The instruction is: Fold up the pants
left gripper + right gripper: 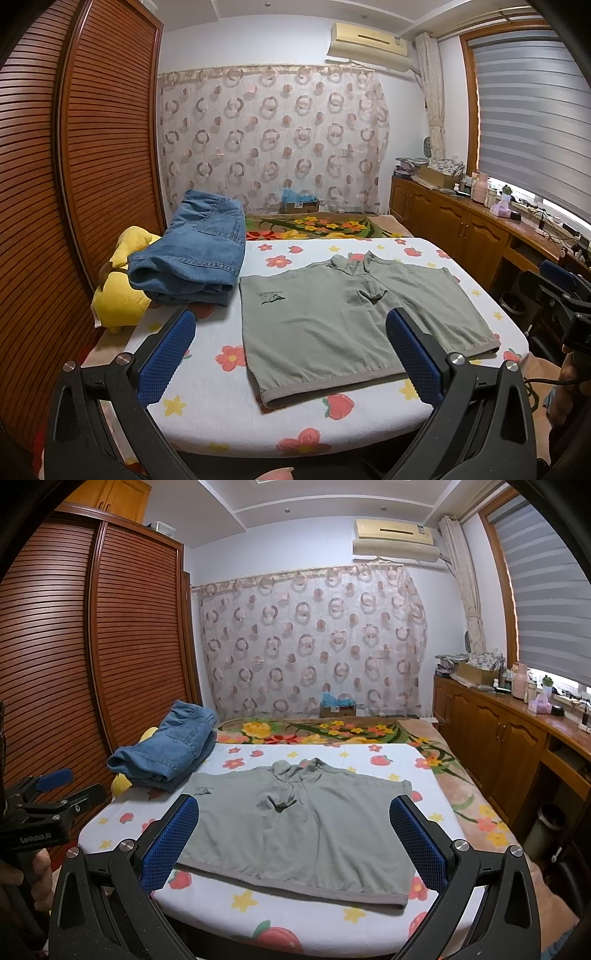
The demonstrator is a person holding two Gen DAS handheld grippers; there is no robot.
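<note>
The blue jeans (195, 251) lie folded in a pile at the far left corner of the bed (214, 373). Their long side runs away toward the curtain (273, 136), with the cuffs nearest. They partly rest on a yellow plush toy (118, 295), so most of the toy is hidden. A green shirt (332, 321) lies flat just beside them. The left gripper (291, 354) hovers spread wide, well apart from the jeans. The right gripper (295, 842) is spread wide too, over the shirt's near edge, holding nothing.
</note>
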